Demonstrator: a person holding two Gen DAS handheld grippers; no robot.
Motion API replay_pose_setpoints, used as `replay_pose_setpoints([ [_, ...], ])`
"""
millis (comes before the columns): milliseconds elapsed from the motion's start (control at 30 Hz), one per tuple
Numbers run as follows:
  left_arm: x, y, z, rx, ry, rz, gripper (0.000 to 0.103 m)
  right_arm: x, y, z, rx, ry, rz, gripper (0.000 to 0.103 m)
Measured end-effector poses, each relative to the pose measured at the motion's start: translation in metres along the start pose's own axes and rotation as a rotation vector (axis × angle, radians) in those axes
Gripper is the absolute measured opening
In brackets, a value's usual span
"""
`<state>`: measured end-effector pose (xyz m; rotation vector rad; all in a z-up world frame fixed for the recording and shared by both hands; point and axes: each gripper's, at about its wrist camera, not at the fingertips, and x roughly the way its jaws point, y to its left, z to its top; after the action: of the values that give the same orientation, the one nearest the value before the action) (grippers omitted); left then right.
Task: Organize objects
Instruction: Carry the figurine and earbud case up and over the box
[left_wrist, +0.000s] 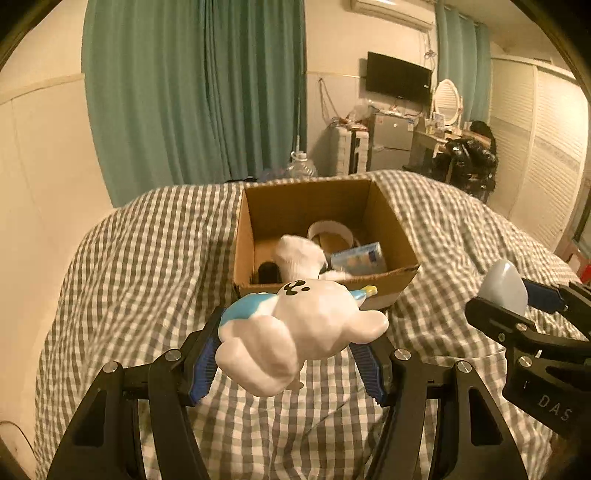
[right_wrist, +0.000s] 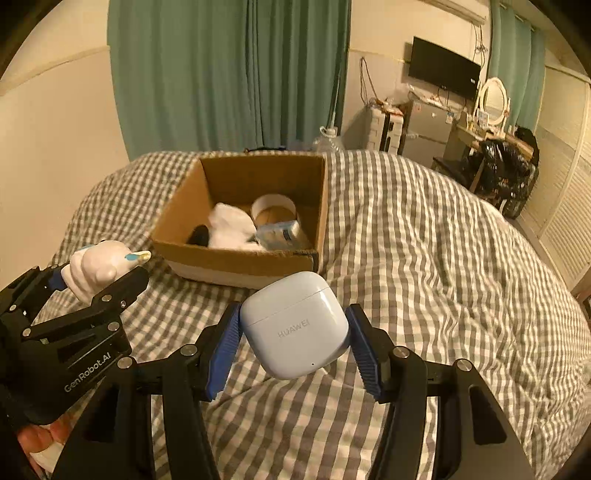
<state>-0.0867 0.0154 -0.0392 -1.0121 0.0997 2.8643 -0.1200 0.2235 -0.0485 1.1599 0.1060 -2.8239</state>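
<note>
My left gripper (left_wrist: 291, 343) is shut on a white and blue toy figure (left_wrist: 295, 332) and holds it above the bed, just short of the cardboard box (left_wrist: 391, 280). My right gripper (right_wrist: 293, 332) is shut on a pale blue earbud case (right_wrist: 295, 325), also above the bed, in front of the box (right_wrist: 236, 262). The box holds a white sock (left_wrist: 299, 254), a tape roll (left_wrist: 328, 232), a blue-white packet (left_wrist: 358, 258) and a dark object (left_wrist: 266, 273). The left gripper with the toy (right_wrist: 96, 269) shows at the left of the right wrist view; the case (left_wrist: 504, 288) shows at the right of the left wrist view.
The box sits on a bed with a grey checked cover (right_wrist: 424, 240). Green curtains (left_wrist: 192, 92) hang behind. A water bottle (left_wrist: 301, 166), a small fridge (left_wrist: 391, 140), a wall TV (left_wrist: 399, 77) and a dressing table with a mirror (left_wrist: 448, 99) stand beyond the bed.
</note>
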Motion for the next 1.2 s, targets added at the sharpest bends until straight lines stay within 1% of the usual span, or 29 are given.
replay_pose_setpoints([
  [100,-0.007,0.006,0.013,0.01,-0.019,0.0,0.065,-0.011,0.004,0.011,-0.007,-0.026,0.034,0.056],
  [200,-0.008,0.01,0.027,0.026,-0.038,0.008,0.065,-0.016,0.008,0.026,-0.03,-0.055,0.042,0.056],
  [267,-0.007,0.014,0.037,0.028,-0.047,0.006,0.065,-0.014,0.009,0.038,-0.031,-0.052,0.073,0.056],
  [400,0.002,0.019,0.063,0.03,-0.057,0.0,0.065,-0.01,0.01,0.061,-0.052,-0.072,0.075,0.056],
  [467,0.008,0.021,0.074,0.029,-0.062,-0.009,0.065,-0.006,0.008,0.074,-0.052,-0.079,0.09,0.056],
  [567,0.019,0.017,0.091,0.057,-0.07,0.0,0.065,0.003,0.007,0.094,-0.057,-0.088,0.093,0.056],
  [733,0.05,0.014,0.113,0.08,-0.049,0.002,0.065,0.026,0.003,0.124,-0.055,-0.088,0.12,0.056],
  [800,0.063,0.017,0.122,0.081,-0.034,-0.013,0.065,0.037,0.002,0.134,-0.053,-0.082,0.121,0.056],
  [933,0.092,0.023,0.136,0.069,-0.003,-0.02,0.065,0.066,0.001,0.153,-0.052,-0.047,0.13,0.057],
  [1033,0.117,0.024,0.138,0.057,0.03,-0.045,0.065,0.087,0.002,0.165,-0.059,-0.032,0.122,0.057],
  [1200,0.153,0.019,0.131,0.069,0.068,-0.068,0.065,0.119,0.004,0.176,-0.069,-0.009,0.126,0.057],
])
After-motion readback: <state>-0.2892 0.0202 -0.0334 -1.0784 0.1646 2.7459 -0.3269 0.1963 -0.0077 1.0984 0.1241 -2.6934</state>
